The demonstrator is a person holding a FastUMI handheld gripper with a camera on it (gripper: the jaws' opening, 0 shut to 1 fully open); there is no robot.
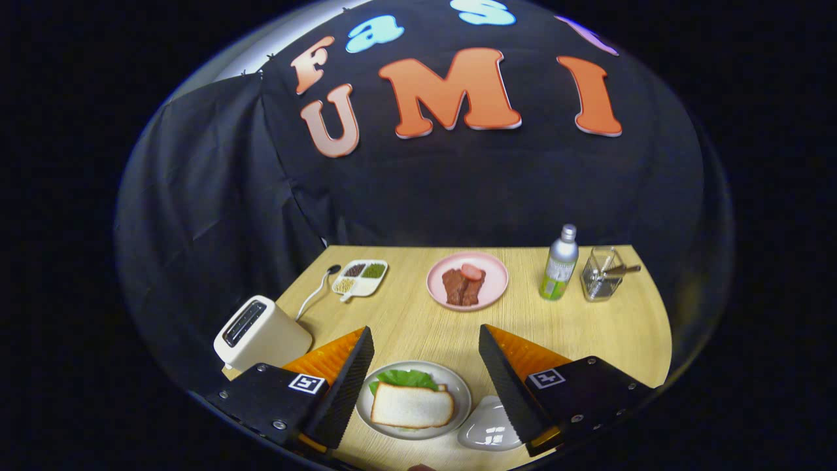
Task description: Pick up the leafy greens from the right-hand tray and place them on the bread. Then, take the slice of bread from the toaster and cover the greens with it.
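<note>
Gripper (426, 340): fingers spread wide, nothing between the pads; both hang above the table, apart from everything on it.
Left finger (345, 386): black ribbed pad with an orange side, over the edge of the grey plate.
Right finger (507, 386): same build, its lower part in front of the white tray.
Grey plate (461, 392): on the table in the gap between the fingers, nearer the left one.
Slice of bread (412, 405): flat on that plate, lying on top of the leafy greens.
Leafy greens (405, 377): green edge sticking out from under the far side of the slice.
White tray (487, 428): just beside the plate on the right-finger side, partly hidden by that finger.
Toaster (260, 333): cream, outside the left finger, its slots dark; cord runs off beyond it.
Divided dish (359, 278): beyond the left finger, holding dark, green and pale grains.
Pink plate (467, 280): beyond the fingers, about midway, with brown meat pieces.
Bottle (560, 263): silver, upright, beyond the right finger.
Clear holder (600, 273): just beside the bottle, with utensils inside.
</note>
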